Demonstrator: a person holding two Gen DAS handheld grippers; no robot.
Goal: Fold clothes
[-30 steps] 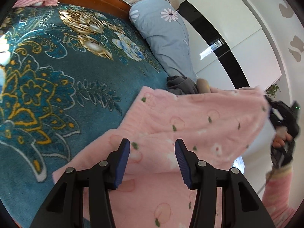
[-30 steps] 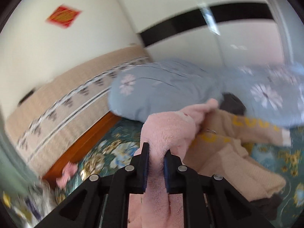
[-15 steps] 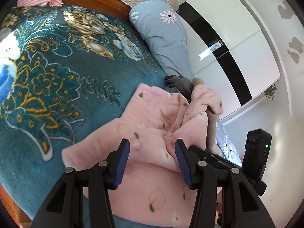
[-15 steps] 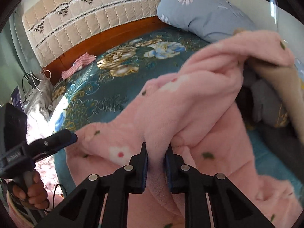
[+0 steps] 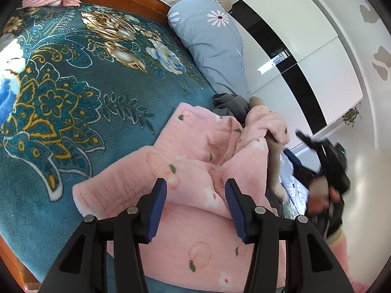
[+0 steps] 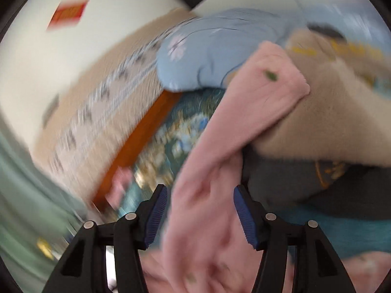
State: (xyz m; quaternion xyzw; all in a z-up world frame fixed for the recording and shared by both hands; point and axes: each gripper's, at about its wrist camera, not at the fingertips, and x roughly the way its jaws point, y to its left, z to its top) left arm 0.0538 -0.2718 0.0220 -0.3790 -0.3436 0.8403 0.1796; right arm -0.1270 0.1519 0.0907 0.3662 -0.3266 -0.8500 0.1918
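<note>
Pink fleece garment (image 5: 195, 171) lies bunched on the teal floral blanket (image 5: 73, 92), one flap draped over the beige garment (image 6: 330, 122).
Left gripper (image 5: 195, 205) and right gripper (image 6: 199, 210) both gape, holding nothing; flattening the bunched middle first would likely help.

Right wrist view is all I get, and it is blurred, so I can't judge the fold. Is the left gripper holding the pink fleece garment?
Observer: No. The left gripper is open, its fingers apart above the pink fleece garment, clamping nothing.
Operator: How does the garment lie?
Observer: Bunched on the teal floral blanket, with one flap heaped up on its far right side.
Operator: Is any part flat?
Observer: Yes. A smooth layer with peach prints spreads under the left gripper, toward the bed's near edge.
</note>
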